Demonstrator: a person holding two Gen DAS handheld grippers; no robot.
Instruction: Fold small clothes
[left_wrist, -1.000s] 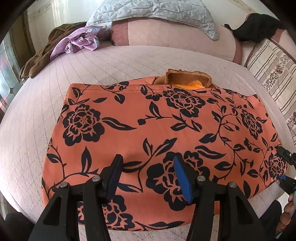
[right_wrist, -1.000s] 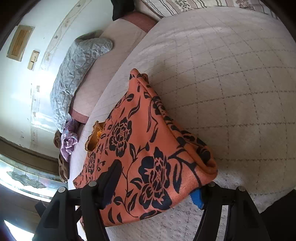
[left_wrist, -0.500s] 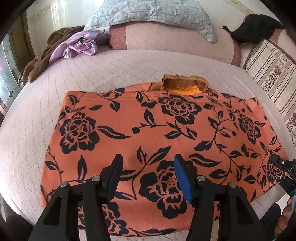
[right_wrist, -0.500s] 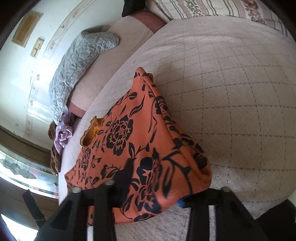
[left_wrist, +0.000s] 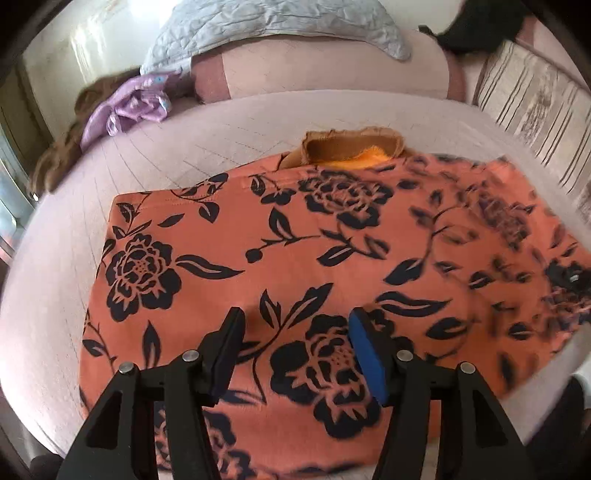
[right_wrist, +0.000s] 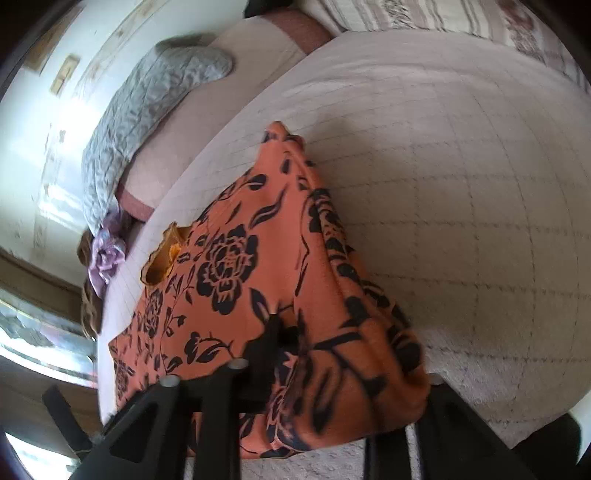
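right claw (right_wrist: 291, 354) just closed, pinching garment (right_wrist: 236, 266) corner | left claw (left_wrist: 295, 343) half open, empty, over near edge | garment's long axis runs left-right between them

Bed (left_wrist: 258, 122) covered in a pale pink quilted spread, stitched in a square grid. At its head, a long pink bolster (left_wrist: 332, 74) with a darker band at one end. Grey quilted pillow (left_wrist: 280, 18) lies on top of the bolster. Striped cushion (left_wrist: 532, 96) to the bolster's right; a black cloth (left_wrist: 476, 29) above it. Left of the bolster, a crumpled purple cloth (left_wrist: 129, 110) on a brown one (left_wrist: 62, 155). White wall (right_wrist: 33, 122) behind the bolster, strongly lit. Window (right_wrist: 33, 332) on the bed's left side.
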